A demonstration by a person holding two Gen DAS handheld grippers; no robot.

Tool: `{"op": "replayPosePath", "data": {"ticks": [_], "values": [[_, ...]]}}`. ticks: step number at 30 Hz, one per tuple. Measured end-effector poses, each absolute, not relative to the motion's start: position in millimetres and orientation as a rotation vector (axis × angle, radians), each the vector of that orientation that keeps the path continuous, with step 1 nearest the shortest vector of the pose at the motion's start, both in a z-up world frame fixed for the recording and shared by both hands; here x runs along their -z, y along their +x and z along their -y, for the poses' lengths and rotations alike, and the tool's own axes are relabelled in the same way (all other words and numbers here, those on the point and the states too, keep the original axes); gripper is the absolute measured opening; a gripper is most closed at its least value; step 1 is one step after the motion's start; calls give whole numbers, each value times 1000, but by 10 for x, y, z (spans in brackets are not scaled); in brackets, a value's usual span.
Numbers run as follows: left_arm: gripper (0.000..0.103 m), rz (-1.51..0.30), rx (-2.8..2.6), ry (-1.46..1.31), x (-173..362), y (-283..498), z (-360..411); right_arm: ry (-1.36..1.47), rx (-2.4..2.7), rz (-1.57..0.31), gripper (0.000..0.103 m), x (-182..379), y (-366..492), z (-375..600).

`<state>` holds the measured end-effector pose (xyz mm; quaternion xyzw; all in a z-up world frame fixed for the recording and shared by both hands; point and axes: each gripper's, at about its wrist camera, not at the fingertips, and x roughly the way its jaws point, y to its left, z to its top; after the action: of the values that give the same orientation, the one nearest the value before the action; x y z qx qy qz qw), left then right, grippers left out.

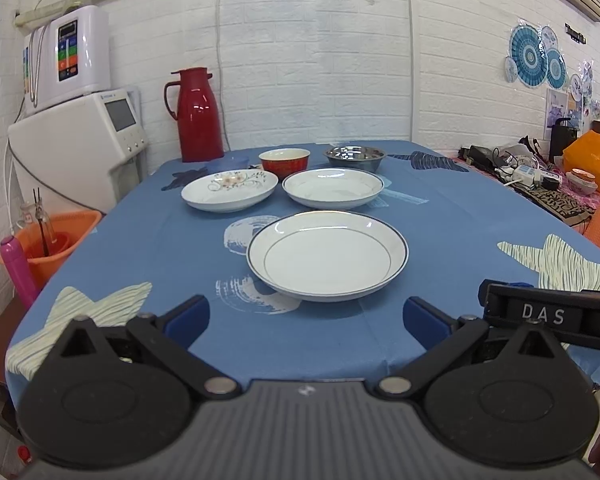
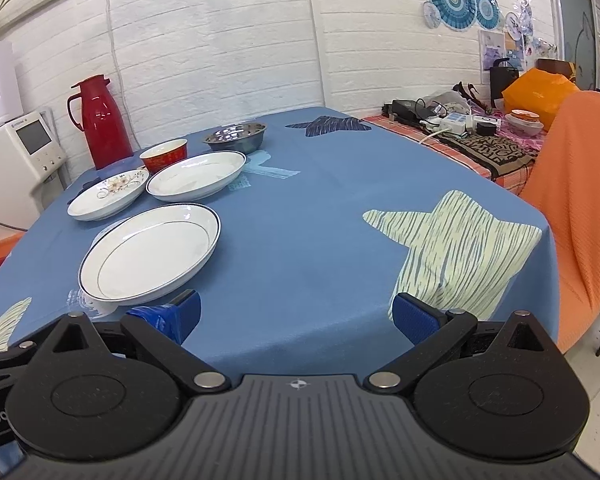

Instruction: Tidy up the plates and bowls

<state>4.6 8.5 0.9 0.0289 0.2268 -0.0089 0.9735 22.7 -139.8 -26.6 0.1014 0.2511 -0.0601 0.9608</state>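
Three white plates lie on the blue tablecloth (image 1: pixel 440 232). The nearest, a blue-rimmed plate (image 1: pixel 327 255) (image 2: pixel 150 249), sits just beyond my left gripper (image 1: pixel 306 318), which is open and empty. Behind it are a flowered plate (image 1: pixel 230 189) (image 2: pixel 109 194) at left and a plain white plate (image 1: pixel 333 187) (image 2: pixel 197 175) at right. Farther back stand a red bowl (image 1: pixel 285 161) (image 2: pixel 165 155) and a steel bowl (image 1: pixel 355 157) (image 2: pixel 236 137). My right gripper (image 2: pixel 296 316) is open and empty, over the cloth (image 2: pixel 320 220) to the right of the near plate.
A red thermos jug (image 1: pixel 198 116) (image 2: pixel 99 120) stands at the back left corner. White appliances (image 1: pixel 80 136) and an orange bucket (image 1: pixel 54 240) are left of the table. A cluttered side table (image 2: pixel 472 136) and an orange-draped chair (image 2: pixel 580 200) are to the right.
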Motion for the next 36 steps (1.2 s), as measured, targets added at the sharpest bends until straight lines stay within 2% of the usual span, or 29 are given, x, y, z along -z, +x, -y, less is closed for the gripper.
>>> {"op": "replayPosePath", "data": {"ticks": [36], "values": [[103, -461, 9, 29, -64, 101, -294, 218, 100, -498, 90, 277, 207, 1389]]}}
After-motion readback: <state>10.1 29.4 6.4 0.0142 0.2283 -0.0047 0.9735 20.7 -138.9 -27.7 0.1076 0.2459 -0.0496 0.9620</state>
